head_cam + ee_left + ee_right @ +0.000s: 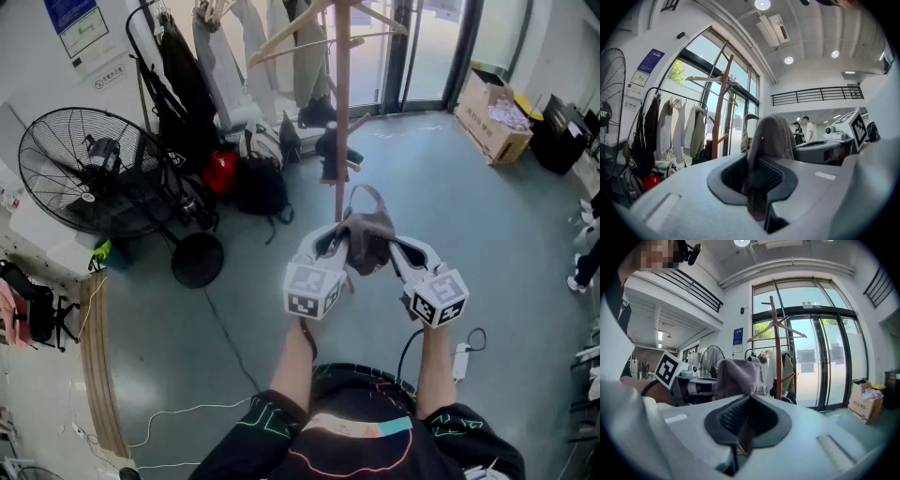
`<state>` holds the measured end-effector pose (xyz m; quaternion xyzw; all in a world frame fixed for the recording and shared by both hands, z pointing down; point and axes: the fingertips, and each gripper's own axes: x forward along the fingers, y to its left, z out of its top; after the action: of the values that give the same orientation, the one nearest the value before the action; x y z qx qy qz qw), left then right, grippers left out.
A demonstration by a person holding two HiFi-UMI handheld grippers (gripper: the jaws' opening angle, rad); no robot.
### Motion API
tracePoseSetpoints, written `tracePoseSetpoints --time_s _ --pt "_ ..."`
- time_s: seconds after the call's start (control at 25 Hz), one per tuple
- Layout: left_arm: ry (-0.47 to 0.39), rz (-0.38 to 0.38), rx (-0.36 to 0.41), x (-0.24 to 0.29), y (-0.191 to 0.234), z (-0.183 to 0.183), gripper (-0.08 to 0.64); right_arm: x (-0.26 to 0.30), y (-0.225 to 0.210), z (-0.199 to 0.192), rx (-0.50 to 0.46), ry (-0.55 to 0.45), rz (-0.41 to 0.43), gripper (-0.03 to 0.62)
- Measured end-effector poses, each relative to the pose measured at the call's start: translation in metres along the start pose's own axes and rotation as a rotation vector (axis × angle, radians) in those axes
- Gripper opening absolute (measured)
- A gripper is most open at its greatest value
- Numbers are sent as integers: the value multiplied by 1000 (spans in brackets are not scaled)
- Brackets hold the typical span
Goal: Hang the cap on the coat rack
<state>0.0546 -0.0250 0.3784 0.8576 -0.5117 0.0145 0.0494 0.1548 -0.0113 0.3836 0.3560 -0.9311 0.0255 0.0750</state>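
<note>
The coat rack [342, 103], a tall wooden pole with slanting pegs, stands straight ahead of the person on the grey floor [506, 234], with nothing on the floor between them. Left of it, a clothes rail [178, 84] crowded with hanging garments reaches close to the rack's upper arms. A swing toward a peg on that side would probably brush cloth, so the pegs on the open side look like the easier target. Further left sits a big black floor fan [80, 173], well apart from the path. A cardboard box [492, 117] rests near the glass doors on the right, also out of the way. Dark bags [258, 187] lie heaped between the rail and the foot of the rack, low enough not to matter for a high peg. The cap [367, 239] hangs in the air in front of the person's chest, stretched between the two tools. It is grey-brown cloth that droops and folds, so it looks light, soft and unbreakable, but floppy enough to sag shut. Holding it at two opposite edges, as now, should keep the crown open. The left gripper [334, 247] has its fingers clamped on one edge of the cap, a fold of cloth running down between them. The right gripper [397, 249] has its fingers pressed nearly together on the other edge. A thin strap loop [364, 192] stands up at the far side of the cap, and it seems a good part to slip over a peg.
</note>
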Motion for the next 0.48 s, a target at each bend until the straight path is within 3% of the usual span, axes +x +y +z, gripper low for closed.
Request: tracePoseSetpoints --time_s 0.48 --pt "-27 73 -34 1 -21 -2 47 -14 -18 2 26 -27 2 9"
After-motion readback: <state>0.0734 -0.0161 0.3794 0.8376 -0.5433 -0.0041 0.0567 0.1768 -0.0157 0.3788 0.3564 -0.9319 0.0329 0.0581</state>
